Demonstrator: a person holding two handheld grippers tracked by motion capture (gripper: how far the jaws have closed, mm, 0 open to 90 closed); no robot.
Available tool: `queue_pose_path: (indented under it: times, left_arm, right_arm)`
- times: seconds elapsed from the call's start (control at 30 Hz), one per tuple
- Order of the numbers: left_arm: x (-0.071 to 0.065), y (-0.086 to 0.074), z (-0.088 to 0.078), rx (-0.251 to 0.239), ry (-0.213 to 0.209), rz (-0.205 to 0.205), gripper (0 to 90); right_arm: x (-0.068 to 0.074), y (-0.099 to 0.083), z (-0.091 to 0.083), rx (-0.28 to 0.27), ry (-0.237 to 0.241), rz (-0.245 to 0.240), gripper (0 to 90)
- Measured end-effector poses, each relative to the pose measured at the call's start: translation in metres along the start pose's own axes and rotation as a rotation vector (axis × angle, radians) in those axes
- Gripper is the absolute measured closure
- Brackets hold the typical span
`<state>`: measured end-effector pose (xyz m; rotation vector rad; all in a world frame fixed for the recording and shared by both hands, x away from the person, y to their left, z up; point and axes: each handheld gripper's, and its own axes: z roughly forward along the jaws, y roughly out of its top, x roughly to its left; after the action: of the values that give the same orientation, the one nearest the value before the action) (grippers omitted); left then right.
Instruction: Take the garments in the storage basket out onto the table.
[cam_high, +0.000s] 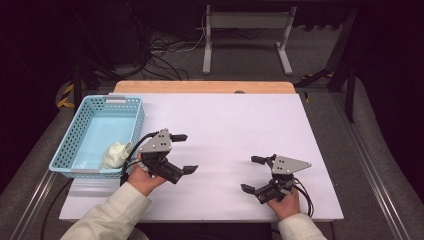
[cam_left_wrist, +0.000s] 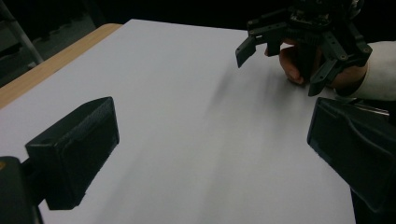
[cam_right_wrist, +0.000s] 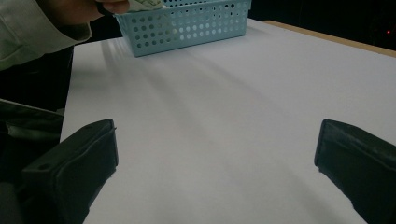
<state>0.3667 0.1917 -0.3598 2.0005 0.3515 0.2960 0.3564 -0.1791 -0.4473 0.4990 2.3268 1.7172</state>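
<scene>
The left tongs (cam_high: 183, 153) are hovering over the white bench (cam_high: 225, 130), just beside the light blue basket (cam_high: 135, 117) that is standing at the bench's left edge; their jaws are standing wide apart with nothing between them, one jaw pointing toward the middle of the bench and the other lower, nearer the person; the left hand (cam_high: 142, 179) is gripping the handle from below, a pale sleeve (cam_high: 117, 212) coming in from the bottom; a pale, crumpled cloth (cam_high: 116, 154) is lying in the near right corner of the basket, draped against its wall and close behind the left tongs, but apart from the jaws; in the left gripper view (cam_left_wrist: 210, 154) the two black jaws are framing bare bench top, and the right tongs (cam_left_wrist: 275, 70) are showing farther off, held in a hand; the right tongs (cam_high: 251, 174) are hanging low over the near right part of the bench, well apart from the basket and cloth; their jaws are also spread wide and holding nothing; the right hand (cam_high: 285, 202) is holding them from the near edge; in the right gripper view (cam_right_wrist: 215, 163) the jaws are facing across the bare bench toward the basket (cam_right_wrist: 187, 25), with a scrap of the cloth (cam_right_wrist: 147, 4) showing above its rim.
</scene>
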Motion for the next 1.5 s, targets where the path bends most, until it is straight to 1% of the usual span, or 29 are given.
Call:
queue_pose_path:
  times: [0.2, 0.37, 0.57, 0.63, 0.67, 0.77, 0.8, 0.87, 0.97, 1.03, 1.1, 1.2, 1.23, 1.33, 1.5]
  left_arm:
    - [0.007, 0.007, -0.008, 0.012, 0.009, 0.012, 3.1]
    - [0.012, 0.012, -0.014, 0.015, 0.019, 0.01, 3.2]
    - [0.02, 0.018, -0.023, 0.017, 0.04, 0.011, 3.4]
    - [0.023, 0.019, -0.025, 0.023, 0.051, 0.02, 3.3]
    - [0.024, 0.019, -0.027, 0.021, 0.054, 0.012, 3.4]
    - [0.029, 0.02, -0.031, 0.02, 0.067, 0.012, 3.4]
    - [0.03, 0.02, -0.032, 0.019, 0.07, 0.003, 3.5]
    - [0.034, 0.021, -0.036, 0.021, 0.08, 0.009, 3.5]
    - [0.037, 0.022, -0.041, 0.015, 0.09, -0.006, 3.5]
    - [0.041, 0.024, -0.045, 0.014, 0.102, 0.004, 3.6]
    - [0.043, 0.024, -0.048, 0.013, 0.108, -0.005, 3.7]
    - [0.048, 0.025, -0.053, 0.022, 0.127, -0.001, 3.7]
    - [0.049, 0.025, -0.054, 0.02, 0.129, -0.014, 3.7]
    - [0.056, 0.025, -0.06, 0.028, 0.149, -0.01, 3.7]
    - [0.065, 0.022, -0.069, 0.035, 0.182, -0.021, 3.8]
  right_arm:
    - [0.0, 0.0, 0.0, 0.0, 0.003, 0.001, 0.1]
    - [0.0, 0.0, 0.0, 0.0, 0.002, 0.0, 0.1]
    - [0.0, 0.0, 0.0, 0.0, 0.002, 0.001, 0.2]
    - [0.0, 0.0, 0.0, 0.001, 0.002, 0.002, 0.1]
    - [0.0, 0.0, 0.0, 0.001, 0.002, 0.002, 0.1]
    - [0.0, 0.0, 0.0, 0.001, 0.003, 0.002, 0.1]
    - [0.0, 0.0, 0.0, 0.001, 0.002, 0.002, 0.1]
    - [0.0, 0.0, 0.0, 0.001, 0.003, 0.002, 0.1]
    - [0.0, 0.0, 0.0, 0.0, 0.003, 0.004, 0.1]
    - [0.0, 0.0, 0.0, 0.0, 0.002, 0.004, 0.1]
    - [0.0, 0.0, 0.0, 0.001, 0.003, 0.004, 0.1]
    - [0.0, 0.0, 0.0, 0.002, 0.003, 0.005, 0.2]
    - [0.0, 0.0, 0.0, 0.002, 0.003, 0.004, 0.1]
    - [0.0, 0.0, 0.0, 0.002, 0.002, 0.004, 0.2]
    - [0.0, 0.0, 0.0, 0.002, 0.002, 0.004, 0.1]
